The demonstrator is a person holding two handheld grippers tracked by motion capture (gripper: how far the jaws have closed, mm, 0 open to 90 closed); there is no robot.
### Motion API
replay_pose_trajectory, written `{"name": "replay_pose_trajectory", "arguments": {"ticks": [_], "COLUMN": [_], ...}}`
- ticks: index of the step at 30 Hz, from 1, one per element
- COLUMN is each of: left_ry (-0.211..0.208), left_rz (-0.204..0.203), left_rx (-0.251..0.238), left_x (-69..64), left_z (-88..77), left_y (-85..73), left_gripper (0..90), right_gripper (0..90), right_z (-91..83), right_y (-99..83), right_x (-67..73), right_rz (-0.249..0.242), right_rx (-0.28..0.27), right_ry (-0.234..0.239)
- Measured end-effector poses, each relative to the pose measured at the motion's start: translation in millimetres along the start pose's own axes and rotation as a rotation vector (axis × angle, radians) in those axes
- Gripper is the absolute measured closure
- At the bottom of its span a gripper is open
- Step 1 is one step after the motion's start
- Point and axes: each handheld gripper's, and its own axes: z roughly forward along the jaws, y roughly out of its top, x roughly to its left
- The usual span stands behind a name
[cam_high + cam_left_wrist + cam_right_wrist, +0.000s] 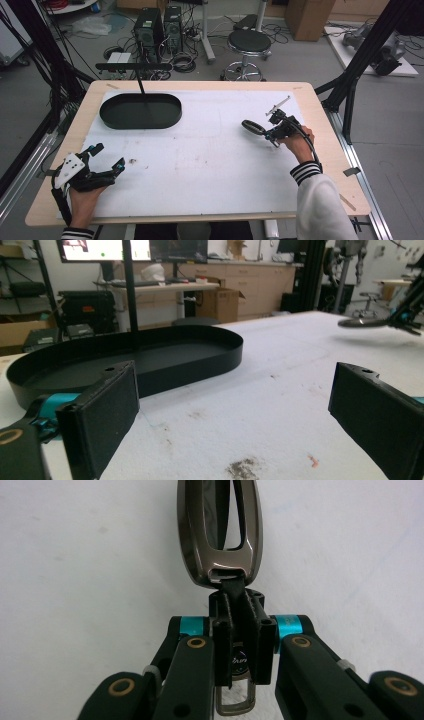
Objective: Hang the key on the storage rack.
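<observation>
My right gripper (270,132) is shut on the black stitched leather strap (235,610) of an oval fob (200,540) with a dark metal rim. It holds the fob (253,127) just above the white mat, right of centre, with the oval pointing left. In the right gripper view the jaws (243,630) pinch the strap from both sides, and a small metal ring hangs below them. My left gripper (110,156) lies at the front left with its jaws wide apart and nothing between them (237,425). The fob (362,322) also shows far off in the left gripper view.
A black oval tray (140,111) (150,355) sits at the back left of the mat, with a black T-shaped stand (134,66) rising from it. A dark smudge (133,161) marks the white mat (210,165) near my left gripper. A stool (248,42) stands beyond the table.
</observation>
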Motion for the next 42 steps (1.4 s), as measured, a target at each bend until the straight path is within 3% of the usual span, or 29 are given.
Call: {"name": "replay_pose_trajectory", "arguments": {"ticks": [5, 7, 8, 9, 10, 11, 12, 13, 14, 16, 17, 18, 19, 21, 25, 26, 29, 30, 34, 35, 36, 42], "left_ry": [-0.05, -0.074, -0.095, -0.133, -0.133, -0.169, -0.169, -0.215, -0.215, -0.256, -0.29, -0.29, -0.317, -0.327, -0.385, -0.394, -0.449, -0.449, -0.519, -0.554, -0.554, -0.626], "left_rz": [-0.003, 0.013, 0.014, 0.015, 0.015, 0.021, 0.021, 0.02, 0.02, 0.017, 0.017, 0.017, 0.025, 0.037, 0.053, 0.058, 0.102, 0.102, 0.118, 0.117, 0.117, 0.172], "left_rx": [0.01, 0.024, 0.02, 0.026, 0.026, 0.032, 0.032, 0.036, 0.036, 0.044, 0.061, 0.061, 0.081, 0.09, 0.115, 0.119, 0.15, 0.15, 0.184, 0.199, 0.199, 0.24], "left_x": [-0.1, -0.7, -1.1, -1.2, -1.2, -0.6, -0.6, 0.2, 0.2, 0.4, -0.2, -0.2, -1.3, -2.2, -5.9, -7.5, -16.5, -16.5, -24.0, -28.3, -28.3, -46.4], "left_z": [4.3, 7.8, 10.2, 15.3, 15.3, 20.1, 20.1, 25.1, 25.1, 30.6, 36.2, 36.2, 42.3, 45.5, 58.6, 61.8, 75.3, 75.3, 90.1, 97.1, 97.1, 116.2], "left_y": [9.4, 16.1, 19.7, 28.2, 28.2, 37.2, 37.2, 46.4, 46.4, 55.5, 64.7, 64.7, 73.6, 77.9, 94.1, 98.1, 112.9, 112.9, 123.8, 127.8, 127.8, 136.6], "left_gripper": [6.5, 6.5, 6.5, 6.5, 6.5, 6.5, 6.4, 6.5, 6.5, 6.4, 6.5, 6.5, 6.5, 6.4, 6.5, 6.5, 6.5, 6.5, 6.5, 6.5, 6.5, 6.5], "right_gripper": [83.8, 83.8, 83.8, 83.8, 83.8, 83.8, 83.8, 83.8, 83.8, 83.8, 83.8, 83.8, 83.8, 83.8, 83.8, 83.8, 83.8, 83.8, 83.8, 83.8, 83.8, 83.8], "right_z": [-11.2, -17.2, -17.2, -20.5, -20.5, -24.4, -24.4, -28.9, -28.9, -33.6, -38.1, -40.3, -42.4, -44.0, -49.9, -49.9, -52.7, -52.7, -56.1, -57.0, -57.3, -58.0], "right_y": [3.6, 6.4, 6.4, 8.3, 8.3, 9.7, 9.7, 11.9, 11.9, 14.4, 16.9, 18.2, 19.1, 20.1, 26.0, 26.0, 30.1, 30.1, 36.2, 38.8, 40.1, 48.1], "right_x": [13.2, 21.3, 21.3, 26.1, 26.1, 29.5, 29.5, 33.4, 33.4, 37.0, 39.9, 41.2, 43.2, 44.6, 55.0, 55.0, 62.0, 62.0, 68.8, 72.9, 74.8, 86.2], "right_rz": [-0.07, -0.15, -0.15, -0.198, -0.198, -0.22, -0.22, -0.267, -0.267, -0.296, -0.327, -0.353, -0.372, -0.379, -0.455, -0.455, -0.482, -0.482, -0.511, -0.524, -0.535, -0.58], "right_rx": [-0.077, -0.118, -0.118, -0.156, -0.156, -0.198, -0.198, -0.238, -0.238, -0.27, -0.3, -0.315, -0.327, -0.334, -0.35, -0.35, -0.364, -0.364, -0.378, -0.384, -0.383, -0.374], "right_ry": [0.05, 0.073, 0.073, 0.089, 0.089, 0.13, 0.13, 0.163, 0.163, 0.19, 0.211, 0.215, 0.219, 0.237, 0.262, 0.262, 0.291, 0.291, 0.311, 0.324, 0.326, 0.343]}}
